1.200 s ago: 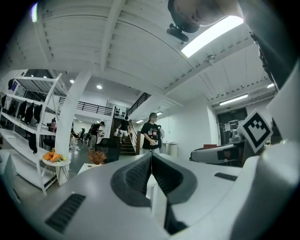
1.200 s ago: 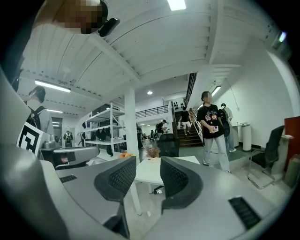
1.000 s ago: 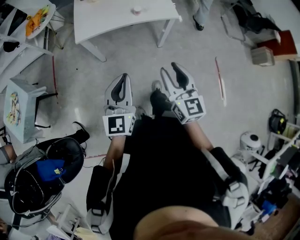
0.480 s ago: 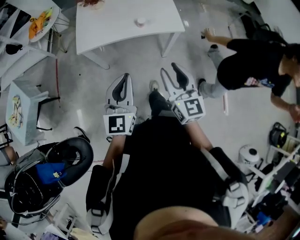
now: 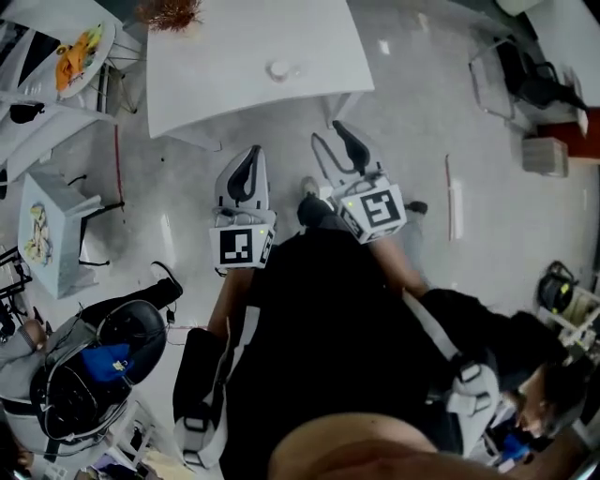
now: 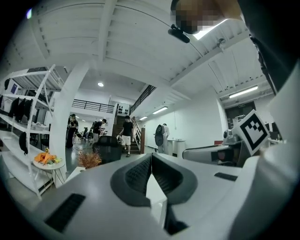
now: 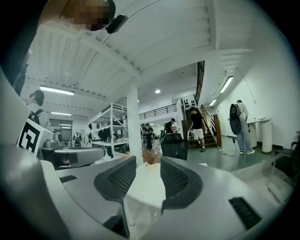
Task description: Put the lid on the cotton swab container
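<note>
The approach is in hand: short of the worktop [image 5: 216, 56], the left claw [image 5: 247, 169] is clenched empty, the right claw [image 5: 335, 145] released. A small container [image 5: 279, 69] is seen mid-worktop; reaching it is needed next.

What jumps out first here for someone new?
Two tongs held out over the floor at mid-frame: left tongs shut, right tongs open, both empty. Ahead stands a white table with a small round container near its middle and a dried plant at its far edge.
</note>
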Demonstrator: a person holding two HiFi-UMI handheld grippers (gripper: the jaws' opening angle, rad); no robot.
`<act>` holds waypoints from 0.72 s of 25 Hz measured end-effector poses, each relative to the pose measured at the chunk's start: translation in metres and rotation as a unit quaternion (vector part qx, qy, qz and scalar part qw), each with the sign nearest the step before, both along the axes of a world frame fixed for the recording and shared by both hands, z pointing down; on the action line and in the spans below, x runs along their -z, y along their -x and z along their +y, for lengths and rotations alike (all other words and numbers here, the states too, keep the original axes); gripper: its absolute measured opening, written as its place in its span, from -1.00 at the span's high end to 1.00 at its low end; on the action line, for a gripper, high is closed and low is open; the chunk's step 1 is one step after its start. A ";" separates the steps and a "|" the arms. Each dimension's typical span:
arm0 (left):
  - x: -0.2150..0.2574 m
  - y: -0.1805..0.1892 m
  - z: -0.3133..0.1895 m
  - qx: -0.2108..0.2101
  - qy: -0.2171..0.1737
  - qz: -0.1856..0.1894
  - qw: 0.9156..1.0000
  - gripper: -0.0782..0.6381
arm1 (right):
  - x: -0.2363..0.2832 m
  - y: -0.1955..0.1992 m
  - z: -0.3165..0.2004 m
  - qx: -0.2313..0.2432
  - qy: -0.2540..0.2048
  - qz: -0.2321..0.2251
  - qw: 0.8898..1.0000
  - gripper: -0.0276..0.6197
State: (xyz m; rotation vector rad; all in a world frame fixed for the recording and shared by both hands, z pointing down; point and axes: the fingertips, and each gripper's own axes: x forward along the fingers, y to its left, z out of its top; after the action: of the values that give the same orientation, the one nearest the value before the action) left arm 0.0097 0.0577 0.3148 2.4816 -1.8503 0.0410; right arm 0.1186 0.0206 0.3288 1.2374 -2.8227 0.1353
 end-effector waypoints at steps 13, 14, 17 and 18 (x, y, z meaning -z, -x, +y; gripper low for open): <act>-0.033 0.020 -0.098 0.031 0.032 -0.012 0.999 0.76 | -0.039 0.020 -0.102 0.044 0.035 0.027 0.998 0.46; -0.037 0.022 -0.104 0.033 0.036 -0.010 0.999 0.76 | -0.043 0.022 -0.107 0.047 0.038 0.031 0.998 0.45; -0.053 0.033 -0.121 0.032 0.051 -0.019 0.998 0.76 | -0.049 0.035 -0.124 0.054 0.047 0.029 0.997 0.45; -0.057 0.036 -0.128 0.032 0.052 -0.015 0.998 0.76 | -0.049 0.040 -0.129 0.056 0.052 0.024 0.997 0.44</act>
State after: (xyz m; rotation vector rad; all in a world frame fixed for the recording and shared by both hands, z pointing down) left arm -0.0263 -0.0705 0.3713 2.3648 -1.8874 0.1686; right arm 0.0790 -0.1085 0.3777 1.0437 -2.7960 0.2387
